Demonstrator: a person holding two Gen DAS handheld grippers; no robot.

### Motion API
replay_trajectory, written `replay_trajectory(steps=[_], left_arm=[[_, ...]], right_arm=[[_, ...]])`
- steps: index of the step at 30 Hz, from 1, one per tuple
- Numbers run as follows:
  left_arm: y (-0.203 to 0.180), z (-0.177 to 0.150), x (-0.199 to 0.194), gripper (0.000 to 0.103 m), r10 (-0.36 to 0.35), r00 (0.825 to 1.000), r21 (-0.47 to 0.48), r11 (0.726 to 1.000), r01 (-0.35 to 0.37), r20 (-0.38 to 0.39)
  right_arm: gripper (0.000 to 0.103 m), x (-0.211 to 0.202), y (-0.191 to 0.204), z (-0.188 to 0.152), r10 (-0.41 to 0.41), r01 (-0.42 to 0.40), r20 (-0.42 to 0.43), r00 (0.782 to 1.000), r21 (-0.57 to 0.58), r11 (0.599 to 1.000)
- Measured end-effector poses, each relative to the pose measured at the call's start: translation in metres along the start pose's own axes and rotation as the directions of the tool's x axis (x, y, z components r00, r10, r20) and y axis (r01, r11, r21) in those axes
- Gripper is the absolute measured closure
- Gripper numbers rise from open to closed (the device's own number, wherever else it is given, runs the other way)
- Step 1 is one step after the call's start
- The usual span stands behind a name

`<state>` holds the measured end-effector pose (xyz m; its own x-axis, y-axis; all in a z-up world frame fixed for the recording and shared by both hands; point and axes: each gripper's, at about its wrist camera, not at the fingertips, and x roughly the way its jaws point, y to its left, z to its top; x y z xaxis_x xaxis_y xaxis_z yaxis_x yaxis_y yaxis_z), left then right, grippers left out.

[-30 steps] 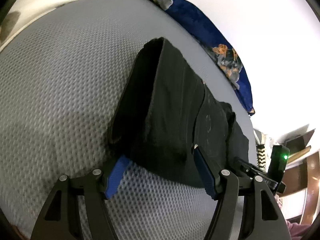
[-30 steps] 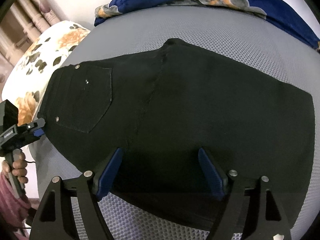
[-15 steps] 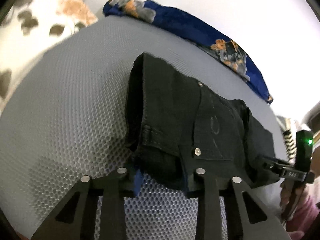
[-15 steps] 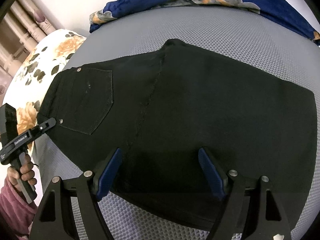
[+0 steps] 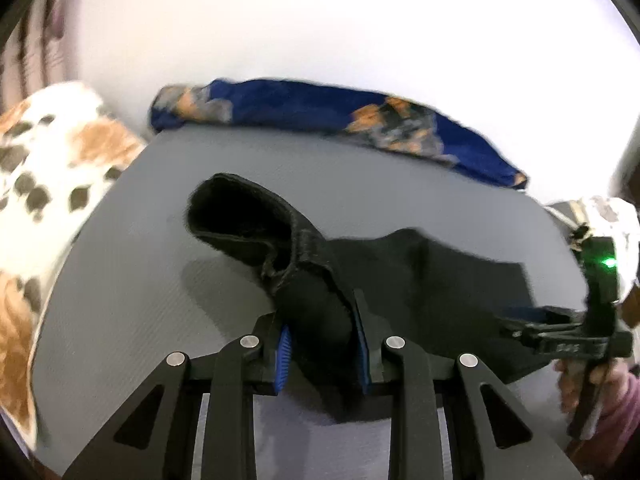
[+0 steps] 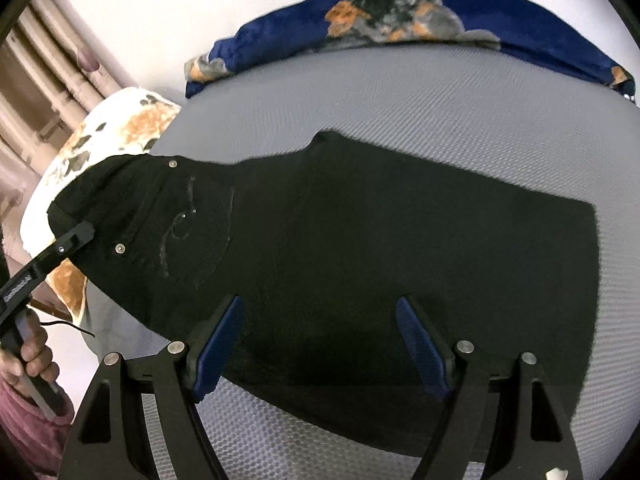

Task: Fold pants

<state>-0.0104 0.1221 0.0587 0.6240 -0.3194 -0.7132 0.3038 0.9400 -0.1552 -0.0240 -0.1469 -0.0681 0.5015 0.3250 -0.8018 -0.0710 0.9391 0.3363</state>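
Clamping the waistband, the left tongs (image 5: pixel 322 354) are clenched on a bunched fold of the black pants (image 6: pixel 360 248), with cloth pinched between the two blue pads (image 5: pixel 284 356). The gripped end stands lifted off the bed (image 6: pixel 400 92), and the waist opening gapes upward just beyond the tongs. The right tongs (image 6: pixel 320 344) are released, with the jaws spread wide over the near edge of the pants. Whether the pads touch the cloth cannot be determined.

The pants lie on the grey mesh-textured bed cover, mostly flat, with the back pocket (image 6: pixel 192 236) and its rivets facing up toward the waist end. The leg end reaches toward the right side of the right wrist view.

Handling judgement: the fabric appears to be a soft, moderately heavy denim-type cloth. It will sag and drape when lifted and will not hold a shape. Thick seams and the waistband offer the firmest hold. A thin single layer is likely to slip. For the next fold, the right tongs should probably take the near edge at a seam.

A blue patterned blanket (image 6: pixel 440 16) lies along the far edge of the bed. A floral pillow (image 5: pixel 36 152) rests at the left. No containers are in view.
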Motion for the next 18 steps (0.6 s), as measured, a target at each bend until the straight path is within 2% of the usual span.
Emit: replay_trajectory(steps=[9,18], left_arm=[[-0.092,0.029,0.024,0.077,-0.089,0.996,0.093,0.992,0.089,-0.004],[-0.171,0.035,0.065,0.077,-0.165,0.983,0.159,0.971,0.177,-0.085]], right_arm=[[0.026,-0.043,-0.050,0.004,0.003,-0.009,0.072,0.997,0.081,0.997],[0.026,-0.070,-0.111,0.008,0.000,-0.027,0.135,0.991,0.193,0.981]])
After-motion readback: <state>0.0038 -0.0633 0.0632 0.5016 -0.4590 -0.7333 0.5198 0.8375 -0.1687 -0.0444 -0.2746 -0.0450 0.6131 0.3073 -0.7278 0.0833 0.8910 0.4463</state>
